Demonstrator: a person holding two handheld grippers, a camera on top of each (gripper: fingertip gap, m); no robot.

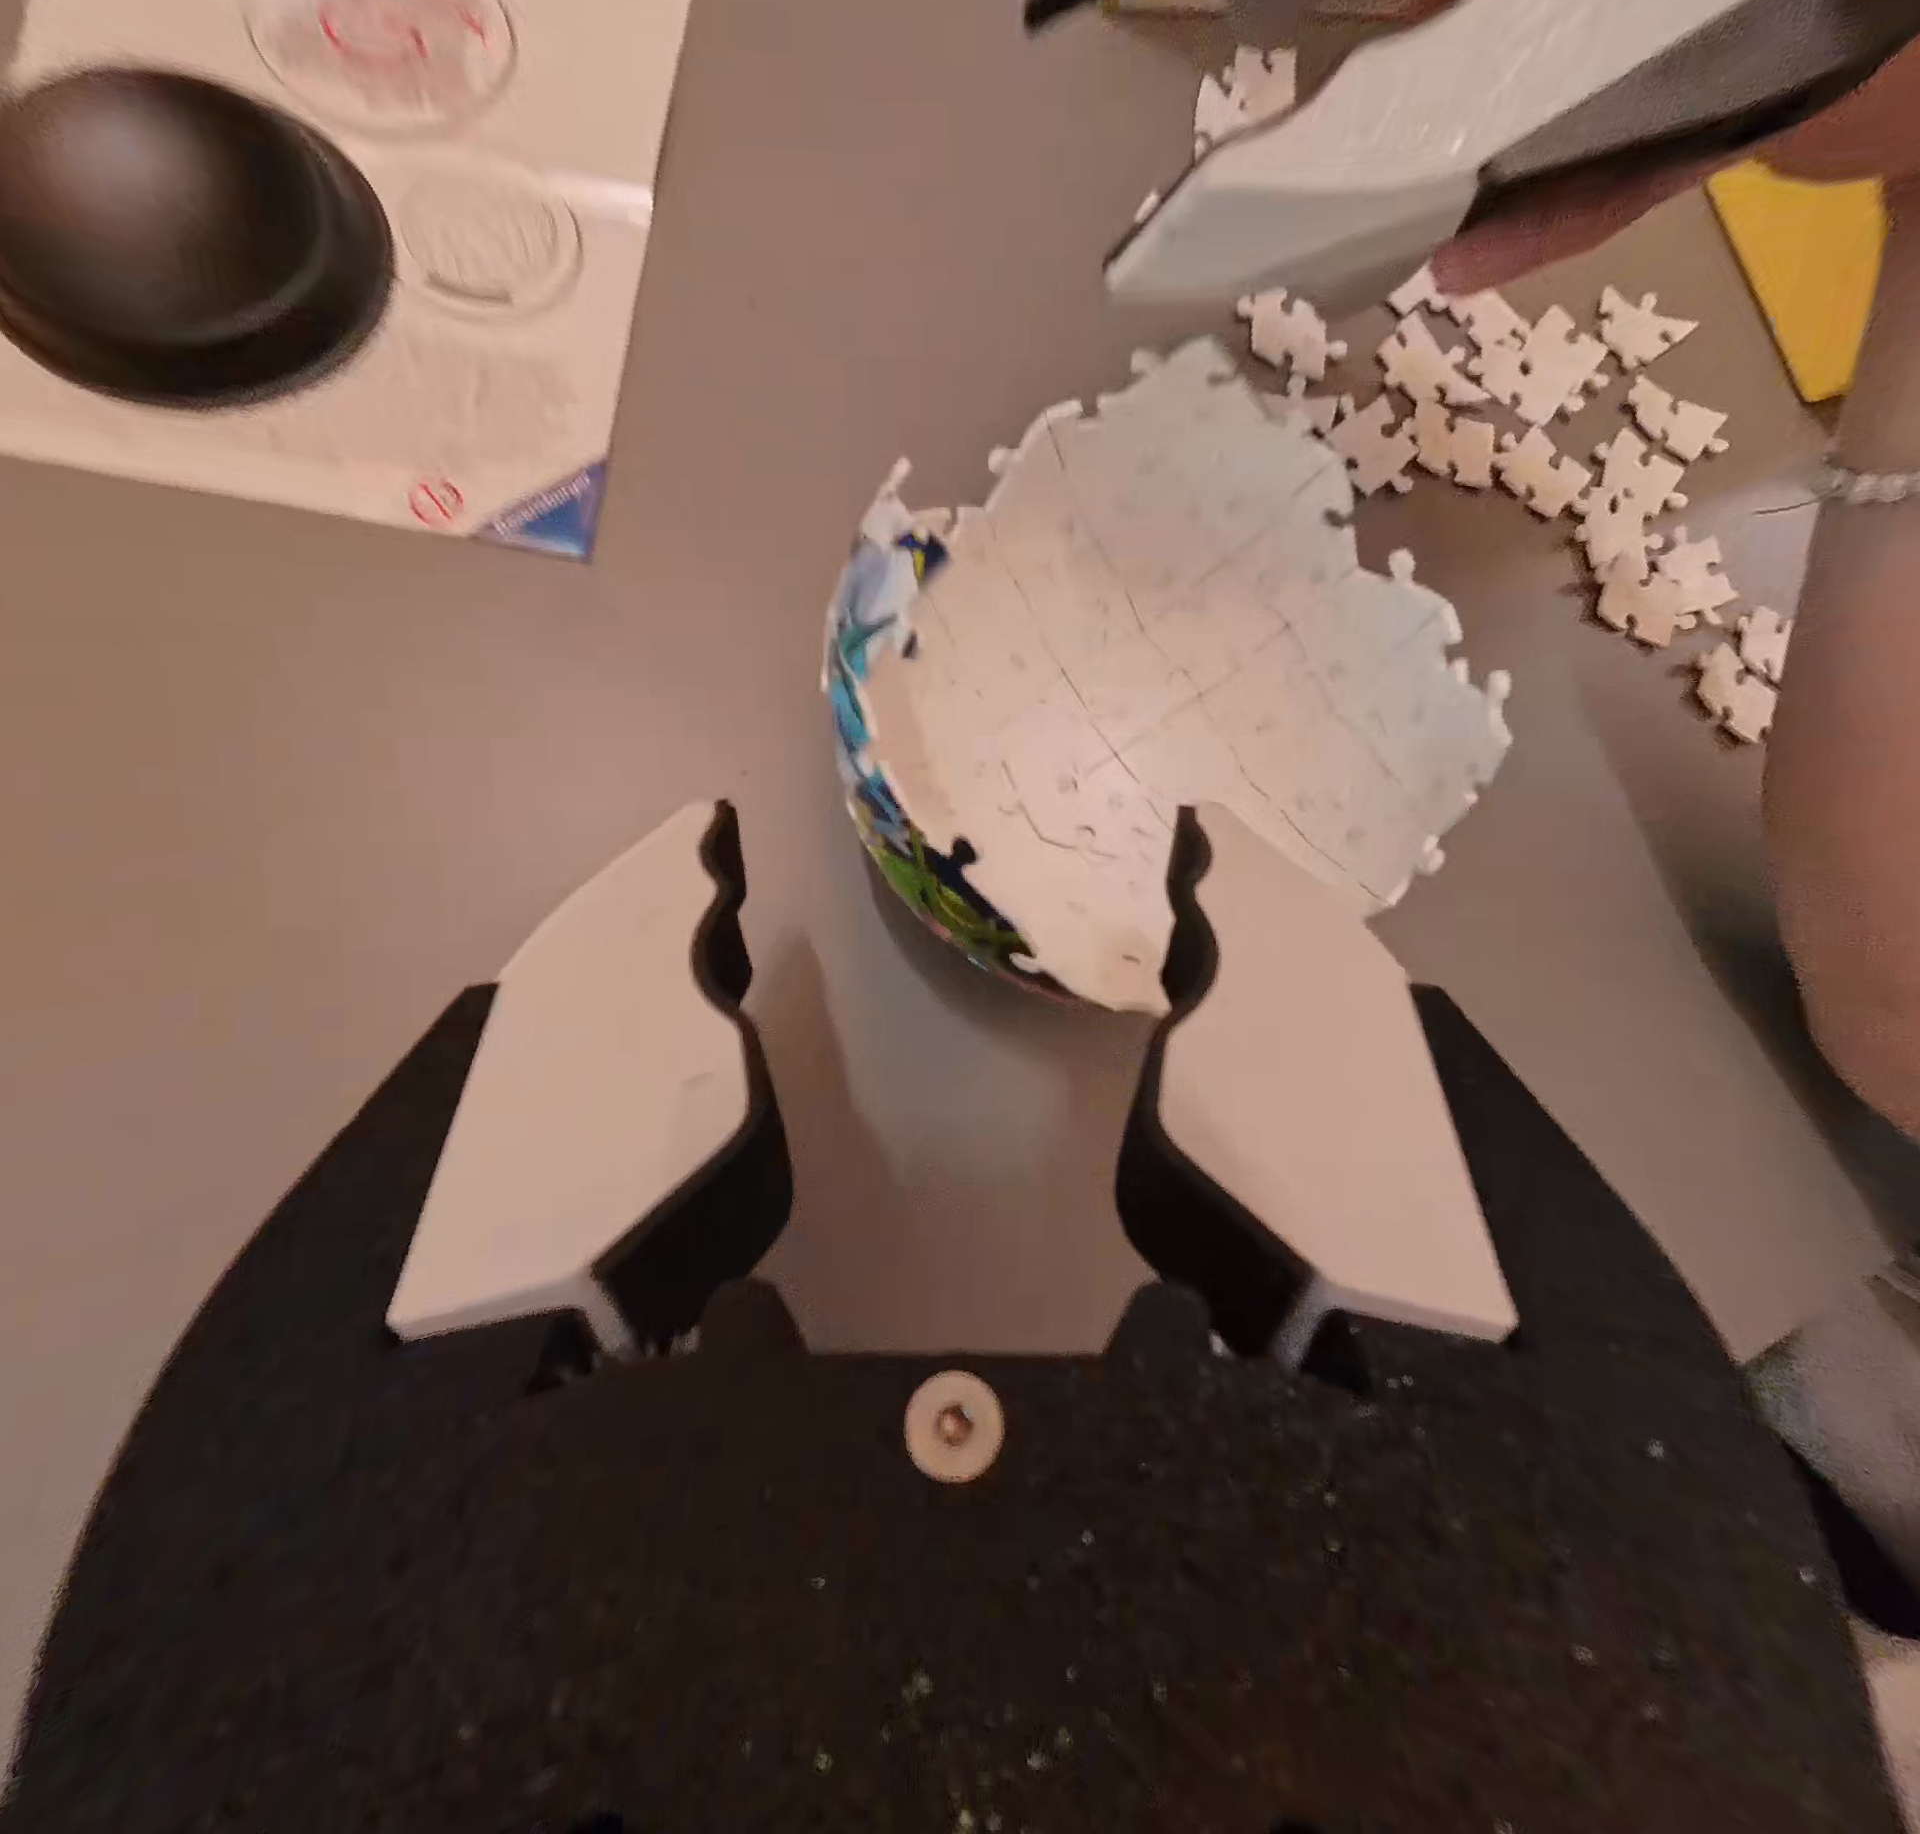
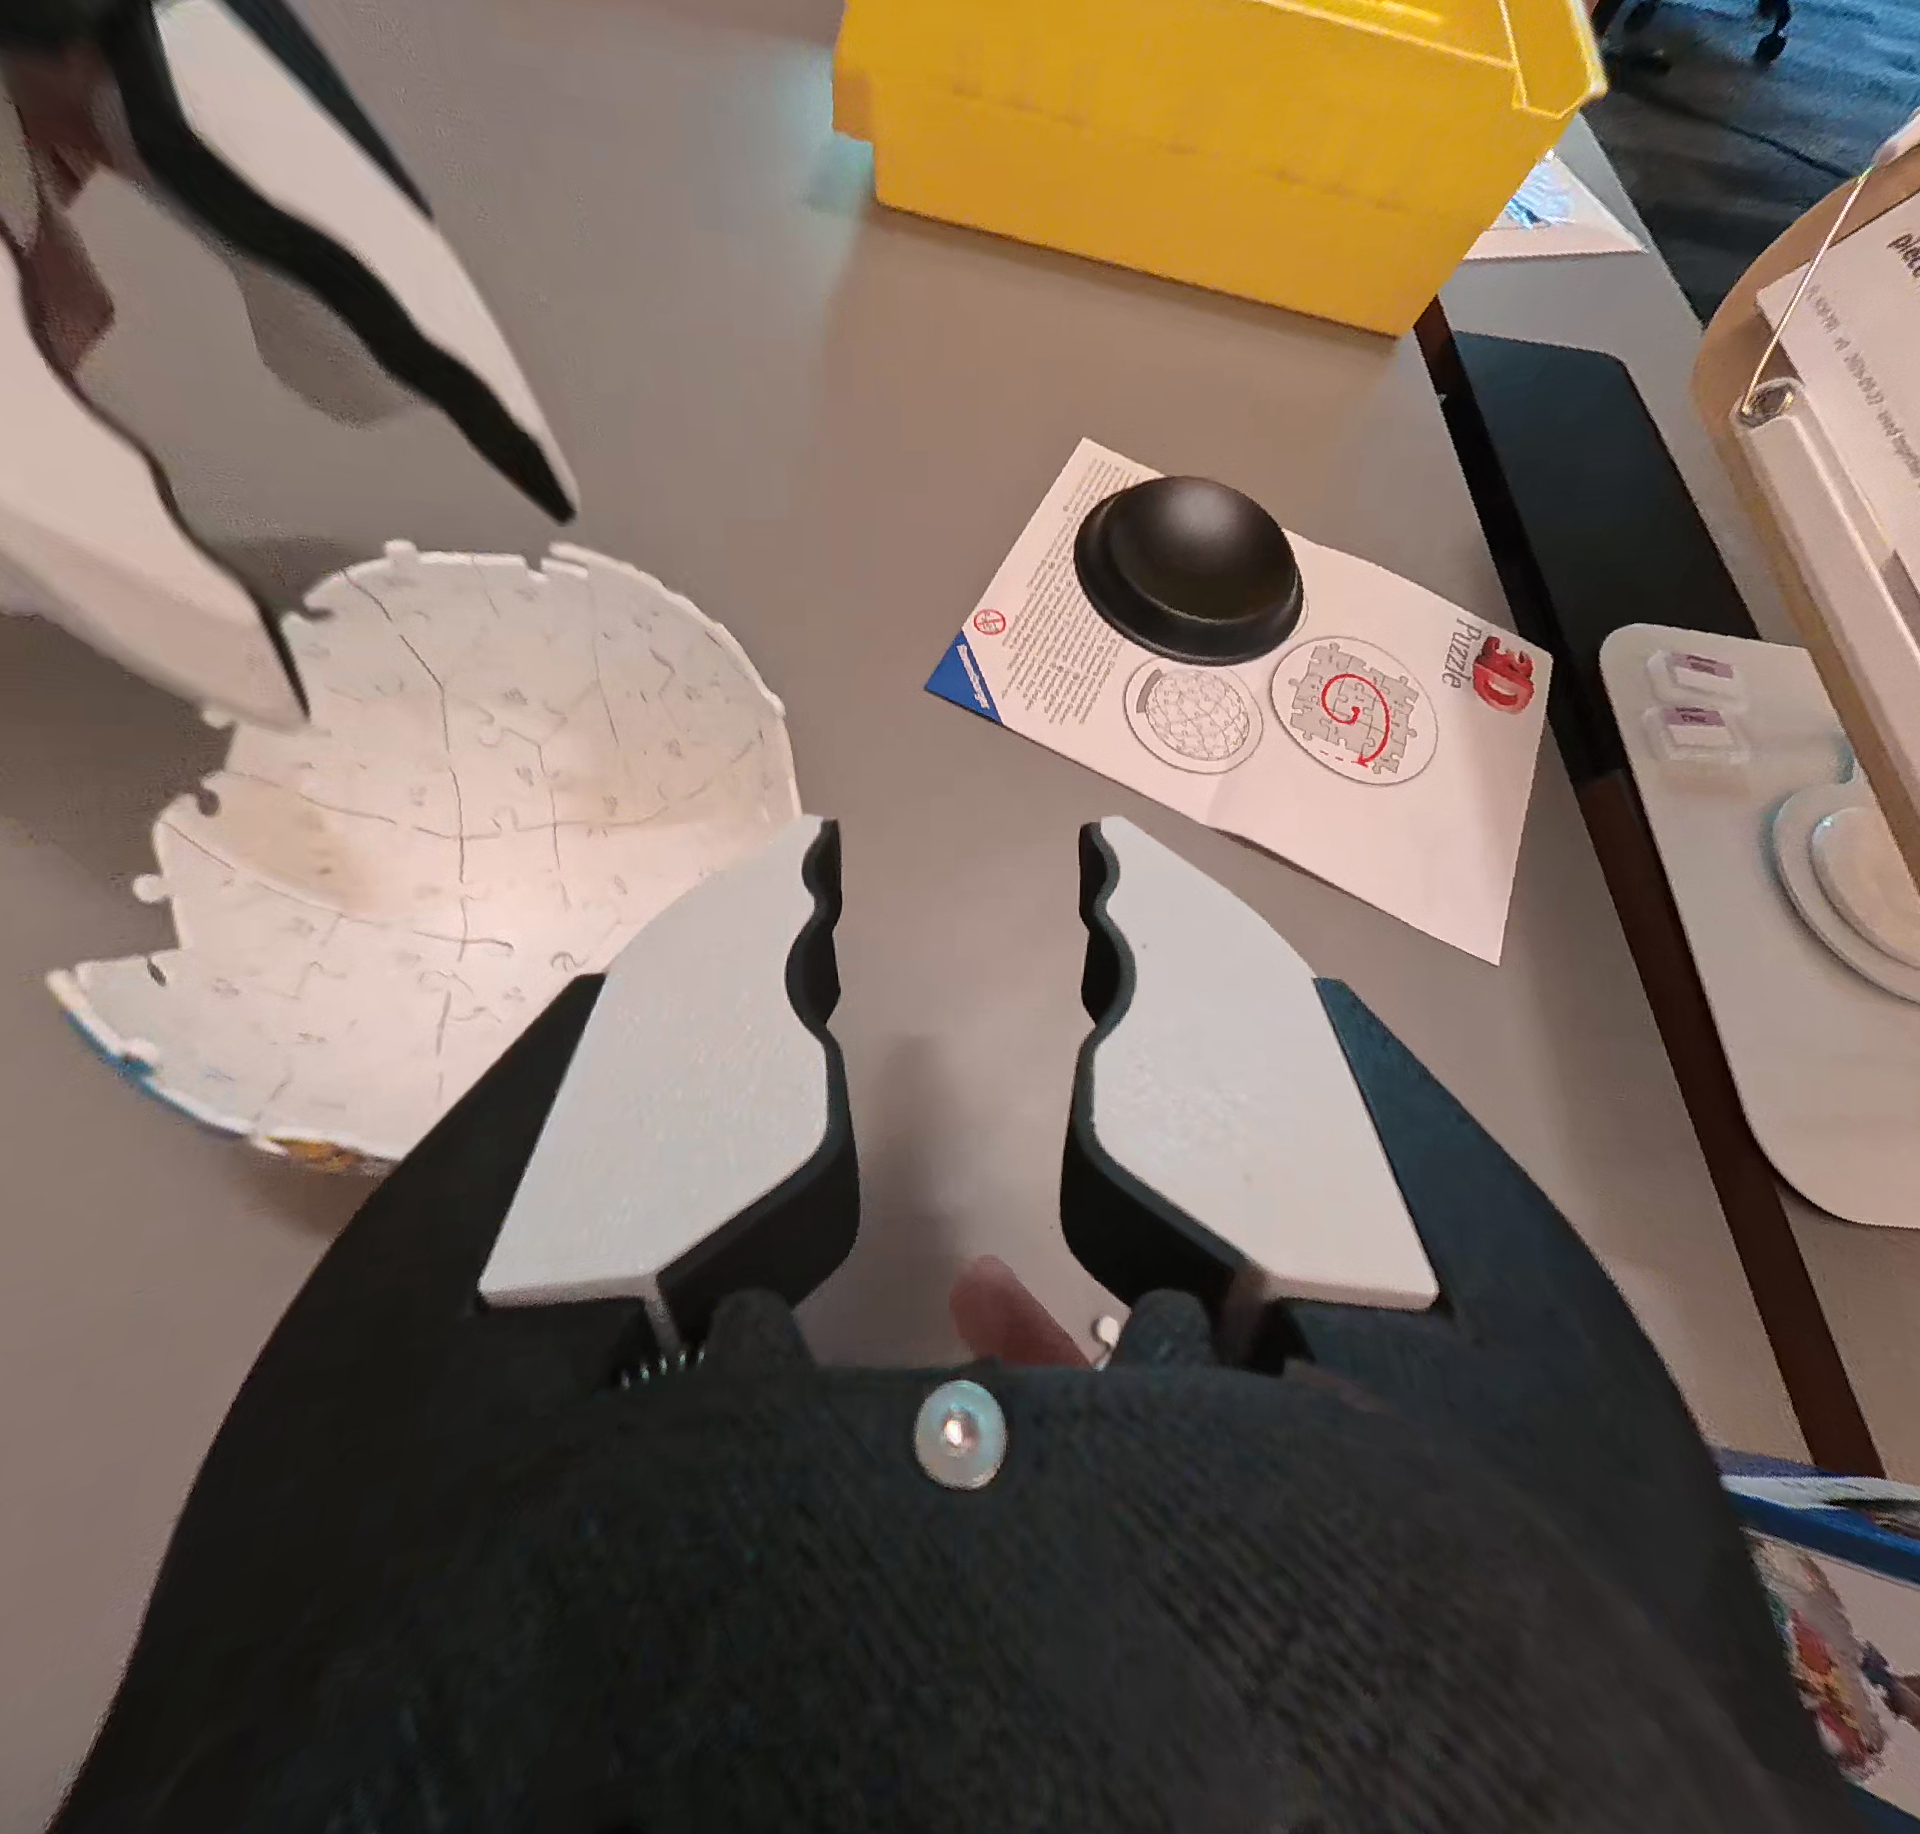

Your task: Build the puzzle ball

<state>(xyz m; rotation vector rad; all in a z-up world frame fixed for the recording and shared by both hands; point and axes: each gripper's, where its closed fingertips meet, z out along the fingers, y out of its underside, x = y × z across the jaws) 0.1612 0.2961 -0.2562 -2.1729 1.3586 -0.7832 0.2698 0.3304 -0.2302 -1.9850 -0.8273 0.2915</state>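
Left tongs: spread wide with nothing between them, hovering over the bench at the near edge of the half-built puzzle ball; one tip overlaps its rim in the left wrist view, contact unclear.
Right tongs: parted, empty, above bare bench just right of the puzzle ball.
Puzzle ball: an unfinished bowl-shaped shell lying on the bench, white inside turned up, with faint small marks on the pieces too small to read; printed blue and green outer side shows along its left rim.
Loose pieces: a scatter lying white side up, beside and beyond the shell.
Instruction leaflet: white sheet flat on the bench, bearing blocks of small print, two round diagrams, one with a red spiral arrow, a red logo and a blue corner triangle with a brand mark.
Black stand: domed, resting on the leaflet.
Yellow bin: at the far side of the bench, well apart from the shell.
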